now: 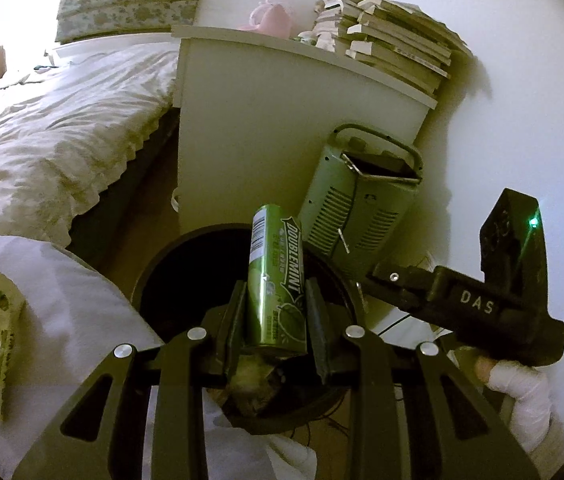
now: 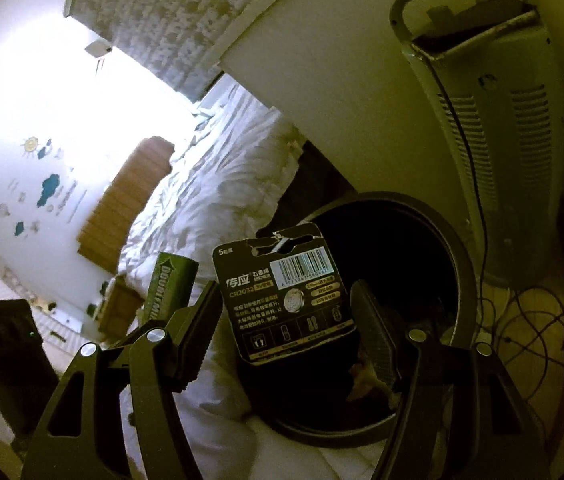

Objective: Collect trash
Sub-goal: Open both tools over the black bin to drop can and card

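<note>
Left hand-held gripper [image 1: 273, 322] clenched on green Doublemint gum pack [image 1: 276, 280], upright above round black trash bin [image 1: 150, 276]. At its 3 o'clock, right hand-held gripper [image 2: 288, 320] grasping black CR2032 battery card [image 2: 288, 292] over bin.

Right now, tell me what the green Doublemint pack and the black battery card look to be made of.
Doublemint pack: probably glossy printed paperboard; it has flat faces, folded edges and a sheen.
Battery card: thin printed cardstock, matte black, with a torn hang-hole and a slight curl. The round coin cell may sit under a plastic blister; that is unclear.

One gum pack [image 1: 278, 280], one battery card [image 2: 286, 296], one bin [image 2: 458, 280], two grippers
</note>
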`<state>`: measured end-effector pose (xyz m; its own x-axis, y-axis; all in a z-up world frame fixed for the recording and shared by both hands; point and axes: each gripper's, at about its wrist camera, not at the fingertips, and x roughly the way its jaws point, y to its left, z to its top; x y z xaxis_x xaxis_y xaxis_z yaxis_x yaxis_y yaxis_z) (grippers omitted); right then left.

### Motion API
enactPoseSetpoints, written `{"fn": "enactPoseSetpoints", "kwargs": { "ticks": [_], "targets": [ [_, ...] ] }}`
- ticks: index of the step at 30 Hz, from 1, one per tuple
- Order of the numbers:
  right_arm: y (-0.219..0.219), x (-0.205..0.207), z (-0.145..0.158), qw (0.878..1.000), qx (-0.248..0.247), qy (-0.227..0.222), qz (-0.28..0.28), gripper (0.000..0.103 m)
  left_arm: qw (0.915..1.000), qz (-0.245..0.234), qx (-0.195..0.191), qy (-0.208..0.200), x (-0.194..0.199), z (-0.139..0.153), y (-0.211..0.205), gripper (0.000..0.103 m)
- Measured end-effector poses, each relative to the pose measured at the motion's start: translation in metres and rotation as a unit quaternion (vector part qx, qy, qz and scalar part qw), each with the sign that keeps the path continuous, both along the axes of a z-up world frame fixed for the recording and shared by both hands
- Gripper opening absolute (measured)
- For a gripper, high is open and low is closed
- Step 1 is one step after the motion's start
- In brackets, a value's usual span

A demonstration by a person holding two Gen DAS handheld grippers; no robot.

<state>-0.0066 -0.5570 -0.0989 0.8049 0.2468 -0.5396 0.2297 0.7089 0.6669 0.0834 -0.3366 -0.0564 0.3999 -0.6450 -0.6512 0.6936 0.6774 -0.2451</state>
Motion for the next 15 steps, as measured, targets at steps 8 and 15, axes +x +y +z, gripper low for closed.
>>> {"fn": "enactPoseSetpoints", "kwargs": {
  "ticks": [8,15],
  "targets": [
    [-0.004,-0.001,-0.001,1.000,0.002,0.018,-0.016,0.074,0.9999,-0.002,-0.009,-0.012,-0.004,0.011,-0.002,0.038],
    [0.001,-0.004,0.004,1.000,-0.005,0.018,-0.019,0.075,0.9996,0.002,-0.015,-0.023,-0.011,0.021,0.004,0.043]
  ]
}}
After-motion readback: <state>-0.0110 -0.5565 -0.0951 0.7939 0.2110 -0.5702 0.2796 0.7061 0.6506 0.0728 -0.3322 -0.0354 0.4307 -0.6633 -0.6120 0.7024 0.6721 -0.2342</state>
